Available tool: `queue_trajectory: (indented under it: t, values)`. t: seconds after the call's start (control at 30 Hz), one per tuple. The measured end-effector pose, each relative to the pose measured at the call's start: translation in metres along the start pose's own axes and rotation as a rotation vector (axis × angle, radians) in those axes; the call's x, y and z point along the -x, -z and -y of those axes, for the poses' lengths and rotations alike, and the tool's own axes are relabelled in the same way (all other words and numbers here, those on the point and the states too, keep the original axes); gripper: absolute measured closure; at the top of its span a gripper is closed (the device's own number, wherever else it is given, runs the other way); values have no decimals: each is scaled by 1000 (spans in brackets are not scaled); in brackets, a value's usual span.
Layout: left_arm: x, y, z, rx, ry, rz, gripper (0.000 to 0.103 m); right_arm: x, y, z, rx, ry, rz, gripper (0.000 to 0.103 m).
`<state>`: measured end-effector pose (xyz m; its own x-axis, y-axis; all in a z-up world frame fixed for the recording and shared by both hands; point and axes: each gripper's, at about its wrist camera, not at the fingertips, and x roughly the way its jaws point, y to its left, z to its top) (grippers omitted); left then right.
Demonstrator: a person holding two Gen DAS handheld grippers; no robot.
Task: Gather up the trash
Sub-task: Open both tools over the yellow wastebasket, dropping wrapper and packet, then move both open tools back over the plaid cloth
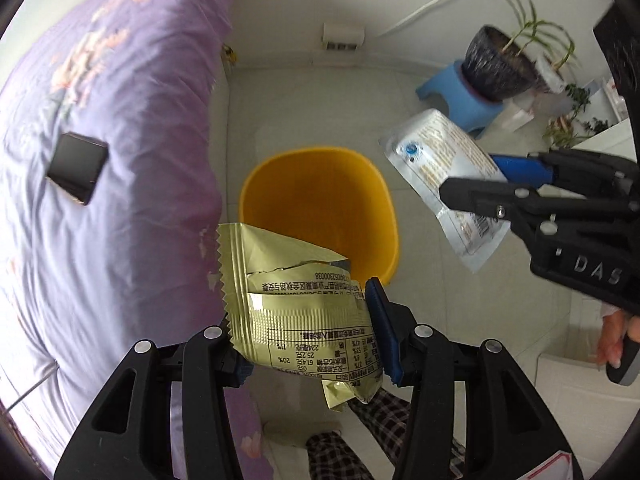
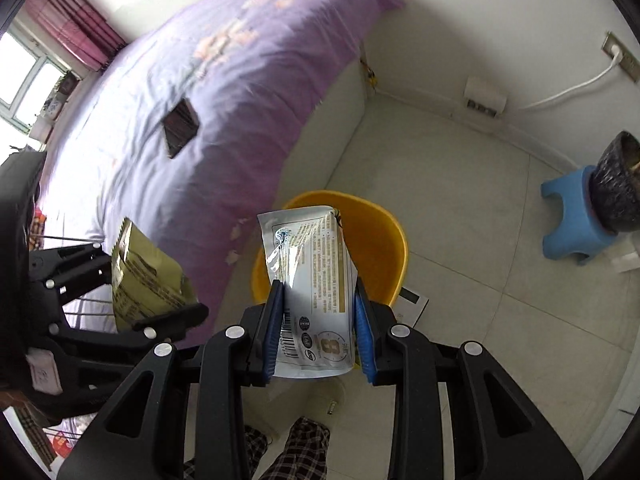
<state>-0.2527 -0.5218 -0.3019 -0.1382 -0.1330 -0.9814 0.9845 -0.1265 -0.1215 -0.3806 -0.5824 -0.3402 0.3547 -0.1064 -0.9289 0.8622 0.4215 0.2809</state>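
light: bright, soft daylight | source: window (image 2: 28, 80) upper left of right wrist view, blown out | blur: bedspread (image 1: 120, 160) and potted plant (image 1: 508, 60) smeared | distortion: strong fisheye bend, dark vignette at corners | shadows: faint

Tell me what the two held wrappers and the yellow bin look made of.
Olive-gold printed wrapper: likely metallised plastic film; crinkled, serrated edge, dull sheen. White-and-silver printed pouch: glossy plastic or foil laminate; bright glare, creases. Round yellow bin: probably moulded plastic; smooth, uniform colour.
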Motion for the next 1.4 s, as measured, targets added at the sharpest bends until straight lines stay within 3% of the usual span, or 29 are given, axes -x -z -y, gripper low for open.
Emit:
queue_trajectory:
  t: [0.27, 0.37, 0.43, 0.5, 0.67, 1.07, 1.4]
  values:
    - [-42, -8, 6, -3, 4, -48, 53, -52, -6, 21, -33, -20, -65, 68]
    - [-49, -11, 9, -3, -8, -50, 46, -63, -7, 27, -49, -24, -76, 65]
    - [-53, -13, 9, 1, -3, -47, 38, -64, -7, 31, -58, -17, -68, 52]
    - [-54, -15, 12, 6, -9, -41, 31, -64, -8, 34, -72, -16, -63, 46]
    - [-53, -17, 13, 6, -5, -41, 32, -58, -8, 41, -83, -6, -56, 46]
    - [-5, -9, 9, 44, -17, -6, 32, 4, 1, 23, -87, 24, -6, 46]
    - [82, 8, 10, 66, -61, 87, 32, 96, 12, -18, -4, 143, 95, 46]
